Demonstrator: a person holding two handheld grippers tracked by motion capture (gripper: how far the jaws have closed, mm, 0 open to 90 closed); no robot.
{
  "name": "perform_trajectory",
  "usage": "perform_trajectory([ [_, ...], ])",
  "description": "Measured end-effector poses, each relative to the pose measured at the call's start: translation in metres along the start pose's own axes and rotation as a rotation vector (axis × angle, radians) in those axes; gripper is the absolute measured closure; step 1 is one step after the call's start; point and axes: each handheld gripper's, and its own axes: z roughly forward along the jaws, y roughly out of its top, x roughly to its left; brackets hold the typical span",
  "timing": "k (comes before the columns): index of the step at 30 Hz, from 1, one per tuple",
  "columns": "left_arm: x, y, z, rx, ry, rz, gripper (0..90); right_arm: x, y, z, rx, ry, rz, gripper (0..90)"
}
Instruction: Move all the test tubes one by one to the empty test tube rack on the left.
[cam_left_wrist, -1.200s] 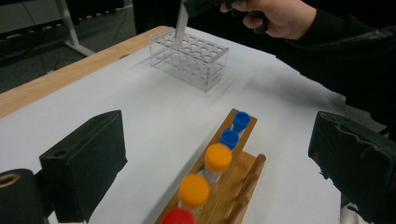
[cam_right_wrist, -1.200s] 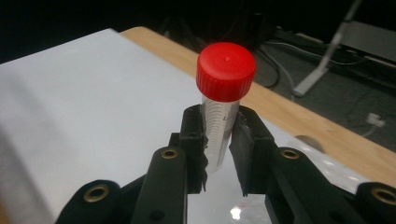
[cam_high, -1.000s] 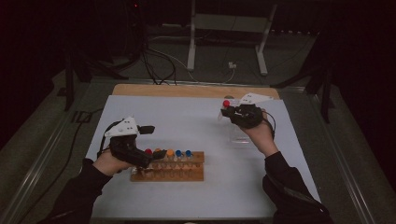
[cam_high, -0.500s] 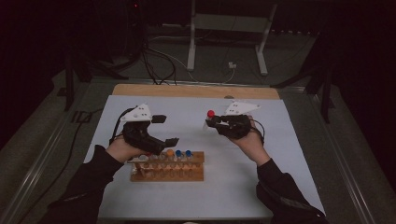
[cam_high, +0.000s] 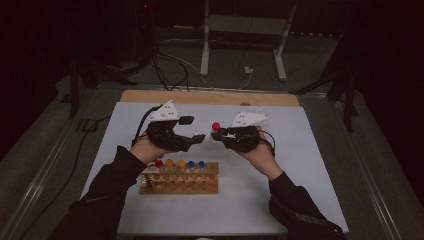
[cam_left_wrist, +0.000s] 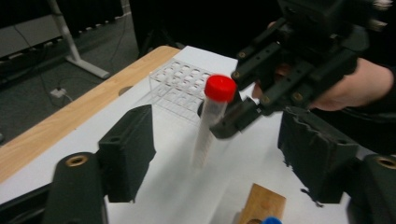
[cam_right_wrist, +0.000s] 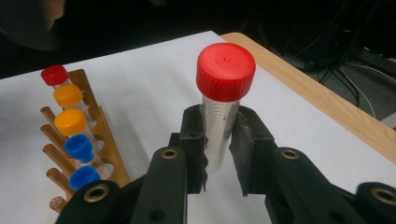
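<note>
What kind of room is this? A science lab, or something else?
Probably a lab-style recording bench rather than a working lab. A wooden rack of capped tubes and a clear plastic rack sit on a white table, with cables trailing across the dark floor behind.

High view overhead, facing forward-down; tongs views close, facing each other, sharing red-capped tube (cam_left_wrist: 212, 121).
</note>
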Motion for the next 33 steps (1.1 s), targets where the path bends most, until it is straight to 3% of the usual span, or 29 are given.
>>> perform_trajectory([
  [7,-0.002,0.005,0.014,0.018,0.045,0.038,39.2,0.006,0.005,0.004,0.016,0.014,-0.015,75.3],
  [15,-0.008,0.010,0.026,0.036,0.040,0.083,50.9,0.008,0.006,0.006,0.024,0.019,-0.014,75.3],
  [27,-0.007,0.011,0.035,0.040,0.016,0.083,69.9,0.007,0.007,0.006,0.020,0.014,-0.006,75.3],
  [33,-0.005,0.011,0.037,0.056,0.009,0.085,71.4,0.007,0.006,0.006,0.024,0.012,-0.006,75.1],
])
